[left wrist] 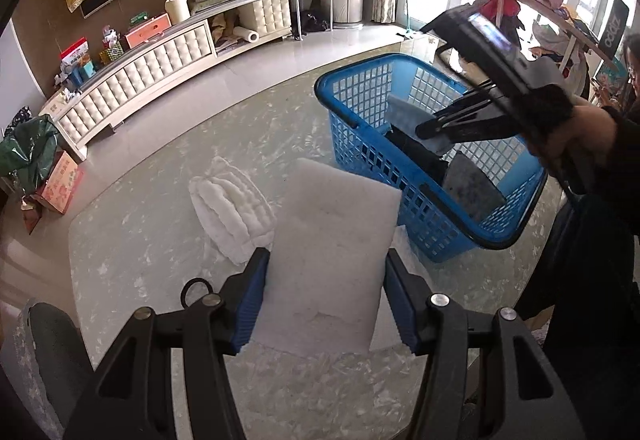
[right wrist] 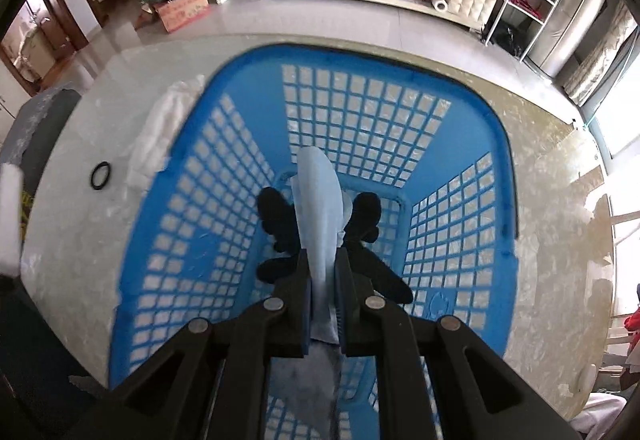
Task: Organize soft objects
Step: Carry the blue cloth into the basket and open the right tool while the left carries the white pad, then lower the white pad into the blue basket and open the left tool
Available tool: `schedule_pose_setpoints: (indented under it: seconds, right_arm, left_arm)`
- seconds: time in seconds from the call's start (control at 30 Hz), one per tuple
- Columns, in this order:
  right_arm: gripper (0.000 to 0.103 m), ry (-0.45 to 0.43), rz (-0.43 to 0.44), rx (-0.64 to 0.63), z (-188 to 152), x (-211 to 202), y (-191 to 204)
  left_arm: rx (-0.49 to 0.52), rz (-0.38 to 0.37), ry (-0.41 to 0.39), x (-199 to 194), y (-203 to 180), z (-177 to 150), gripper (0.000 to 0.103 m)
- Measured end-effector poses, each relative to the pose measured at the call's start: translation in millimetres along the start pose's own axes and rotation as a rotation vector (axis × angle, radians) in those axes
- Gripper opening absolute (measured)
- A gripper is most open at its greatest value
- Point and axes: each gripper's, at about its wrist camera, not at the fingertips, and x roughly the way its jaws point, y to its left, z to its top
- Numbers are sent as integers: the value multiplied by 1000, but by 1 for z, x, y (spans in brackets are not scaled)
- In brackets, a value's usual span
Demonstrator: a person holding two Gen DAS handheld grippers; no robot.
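A: My right gripper (right wrist: 323,292) is clamped on a pale blue sponge (right wrist: 320,208), hanging inside the blue basket (left wrist: 352,108). It bends, so it's soft and light

B: And your left?

A: The left gripper (left wrist: 326,300) has its jaws apart around the white foam sheet (left wrist: 332,240) on the table (left wrist: 160,240). Floppy; I'd pinch its near edge

I read the basket (left wrist: 360,144) as glossy blue plastic, its walls a moulded lattice. The white sheet (left wrist: 332,240) between my left gripper's (left wrist: 326,300) ribbed blue pads looks like matt, fibrous foam. Beside it, a white quilted cloth (left wrist: 228,208), soft and puffy. The tabletop (left wrist: 160,240) is polished, marbled and reflective. My right gripper (right wrist: 323,292) is matt black plastic with dull metal pins; the pale blue piece (right wrist: 320,200) in it looks smooth and felt-like.
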Motion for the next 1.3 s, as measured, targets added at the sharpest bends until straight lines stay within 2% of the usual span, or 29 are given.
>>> schedule_pose_setpoints:
  seconds: [0.2, 0.27, 0.3, 0.33, 0.37, 0.4, 0.43, 0.5, 0.6, 0.73, 0.93, 1.07, 1.3]
  right_arm:
    - [9, 46, -31, 14, 8, 18, -2]
    - [14, 47, -30, 19, 6, 19, -2]
    - [30, 32, -45, 15, 6, 16, -1]
    - [57, 15, -70, 4, 5, 13, 0]
    - [66, -3, -56, -6, 5, 8, 4]
    - [79, -16, -53, -8, 4, 2, 7]
    - [88, -28, -65, -8, 2, -4, 9]
    - [93, -67, -81, -19, 2, -20, 15]
    - [103, -94, -34, -5, -1, -38, 18]
    - [103, -132, -3, 14, -13, -59, 17]
    - [103, -180, 3, 57, -40, -67, 3]
    - [103, -167, 54, 73, -58, -64, -3]
    - [103, -157, 82, 121, -81, -75, -12]
  left_arm:
    - [-34, 10, -4, 3, 7, 1, 54]
    - [-40, 15, -4, 4, 8, 1, 54]
    - [-41, 22, -4, 3, 9, 1, 54]
    - [-41, 26, -4, 3, 9, 2, 54]
    - [-42, 28, -3, 3, 8, 2, 54]
    - [-43, 32, -1, 3, 8, 2, 54]
    - [-41, 36, 0, 3, 7, 2, 54]
    - [-38, 47, -1, 1, 5, 3, 54]
    - [-36, 54, -6, -3, 2, 3, 54]
    - [-25, 57, -13, -8, -7, 4, 54]
    - [3, 60, -14, -11, -22, 8, 54]
    - [18, 51, -19, -12, -33, 13, 54]
    - [72, 33, -1, -3, -63, 23, 54]
